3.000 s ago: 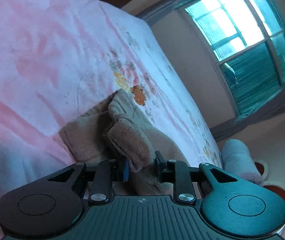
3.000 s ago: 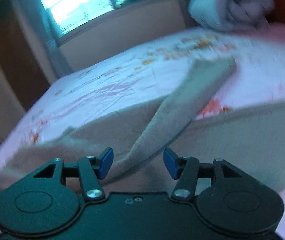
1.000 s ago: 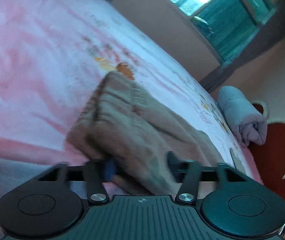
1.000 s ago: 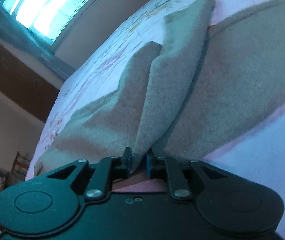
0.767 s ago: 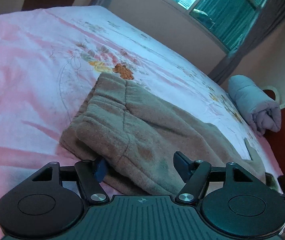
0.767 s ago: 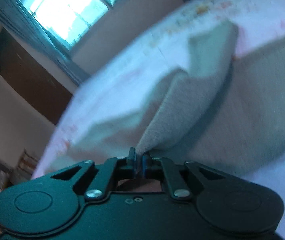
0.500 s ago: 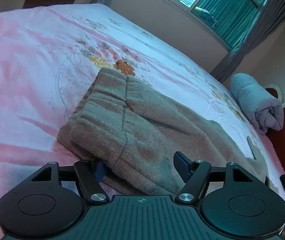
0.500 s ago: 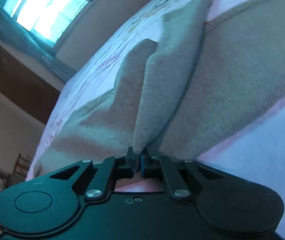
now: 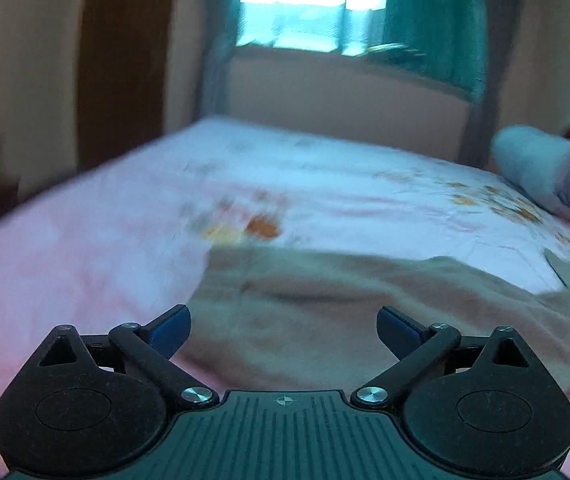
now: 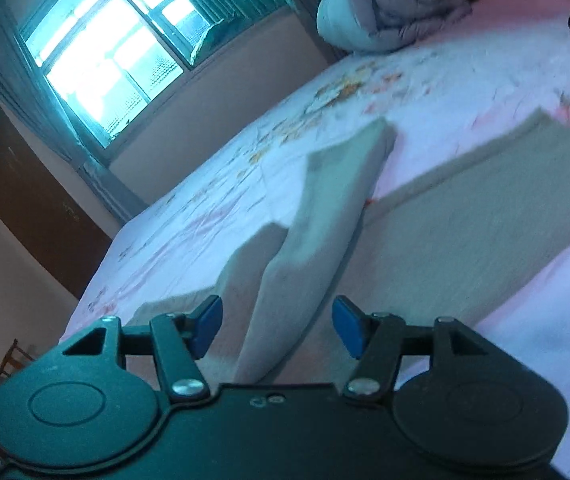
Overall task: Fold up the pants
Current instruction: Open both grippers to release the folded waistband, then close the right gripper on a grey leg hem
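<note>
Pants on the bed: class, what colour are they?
Plain greyish tan, no pattern. The pants show their colour best in the left wrist view.

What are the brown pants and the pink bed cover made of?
The pants look like thick matte fleece or soft knit: the raised fold holds a plump shape. The bed cover looks like thin printed cotton, smooth with faint creases. The blur leaves both uncertain.

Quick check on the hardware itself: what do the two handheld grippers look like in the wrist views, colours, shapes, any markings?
Both look alike. The left gripper has a dark ribbed body with a small crosshair mark, two round black side lobes with circular insets, black linkage arms on silver pivot screws, and blue fingertip pads. The right gripper has the same lobes, screws and blue pads, but a smooth body. No cables or sleeves show.
</note>
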Demonstrator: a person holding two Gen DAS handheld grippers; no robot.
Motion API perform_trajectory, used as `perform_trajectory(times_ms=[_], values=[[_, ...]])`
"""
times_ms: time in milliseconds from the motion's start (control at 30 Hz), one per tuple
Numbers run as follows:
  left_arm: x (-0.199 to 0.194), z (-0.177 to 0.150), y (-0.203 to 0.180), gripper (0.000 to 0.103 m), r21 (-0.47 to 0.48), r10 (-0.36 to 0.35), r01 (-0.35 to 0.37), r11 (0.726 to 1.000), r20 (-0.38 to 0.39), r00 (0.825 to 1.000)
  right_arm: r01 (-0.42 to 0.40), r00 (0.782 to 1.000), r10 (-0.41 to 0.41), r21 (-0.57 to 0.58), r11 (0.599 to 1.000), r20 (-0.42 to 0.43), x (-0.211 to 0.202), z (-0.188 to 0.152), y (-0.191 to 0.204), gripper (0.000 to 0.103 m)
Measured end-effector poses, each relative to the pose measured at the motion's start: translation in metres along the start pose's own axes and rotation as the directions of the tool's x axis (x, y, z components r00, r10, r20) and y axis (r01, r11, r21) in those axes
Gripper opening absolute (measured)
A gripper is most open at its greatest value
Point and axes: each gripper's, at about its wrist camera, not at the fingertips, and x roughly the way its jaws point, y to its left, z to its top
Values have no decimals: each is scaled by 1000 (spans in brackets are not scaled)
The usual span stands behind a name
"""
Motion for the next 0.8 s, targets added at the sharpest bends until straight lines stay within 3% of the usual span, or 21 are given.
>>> perform_trajectory(times_ms=[100, 200, 233, 300, 433, 500, 600, 700, 800], values=[[14, 5, -27, 99, 62, -63, 64, 996, -21, 998, 1, 1000, -1, 3, 1000, 2, -7, 4, -9, 54], [46, 4, -28, 99, 48, -27, 31, 998, -97, 995, 5, 1000, -5, 2, 1000, 3, -8, 8, -13, 54], [61, -1, -21, 99, 5, -17, 18, 1000, -154, 988, 9, 1000, -9, -9, 1000, -2, -7, 9, -13, 54], [93, -19, -5, 99, -88, -62, 36, 995, -317, 947, 21, 1000, -22, -54, 998, -11, -7, 14, -10, 54], [86, -37, -10, 100, -30, -48, 42, 999, -245, 968, 52, 998, -57, -176, 983, -26, 16, 40, 3, 54], [83, -40, -7, 100, -42, -51, 42, 998, -237, 970, 72, 996, -83, -236, 969, -37, 37, 56, 11, 53], [83, -38, -8, 103, -36, -51, 44, 998, -238, 970, 95, 989, -125, -302, 949, -82, 82, 74, 22, 42], [86, -40, -9, 103, -34, -47, 41, 999, -235, 971, 146, 973, -202, -379, 914, -112, 125, 78, 37, 34], [88, -43, -13, 103, -35, -41, 34, 999, -224, 974, 198, 954, -274, -428, 882, -124, 162, 79, 45, 34]])
